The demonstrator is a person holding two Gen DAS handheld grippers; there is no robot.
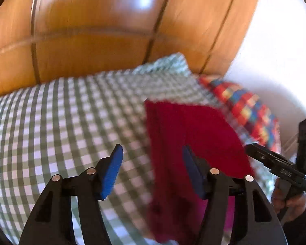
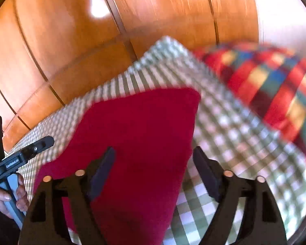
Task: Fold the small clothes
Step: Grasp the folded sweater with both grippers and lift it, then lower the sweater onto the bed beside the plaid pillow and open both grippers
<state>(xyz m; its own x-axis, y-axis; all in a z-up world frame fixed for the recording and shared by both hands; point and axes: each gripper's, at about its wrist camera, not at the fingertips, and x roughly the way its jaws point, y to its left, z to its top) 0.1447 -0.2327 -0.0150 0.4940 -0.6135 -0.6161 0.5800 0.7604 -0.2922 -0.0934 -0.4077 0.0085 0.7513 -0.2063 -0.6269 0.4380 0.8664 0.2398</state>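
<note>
A dark red cloth lies flat on a green-and-white checked cover, with one straight folded edge toward the left. My left gripper hovers open over that left edge, and nothing sits between its blue pads. In the right wrist view the red cloth fills the middle. My right gripper stands open above the cloth's right side, its pads clear of the fabric. Both views are blurred.
A multicoloured plaid fabric lies at the right end of the checked cover. Glossy wooden panels rise behind it. A hand grips the other tool's handle at the lower left of the right wrist view.
</note>
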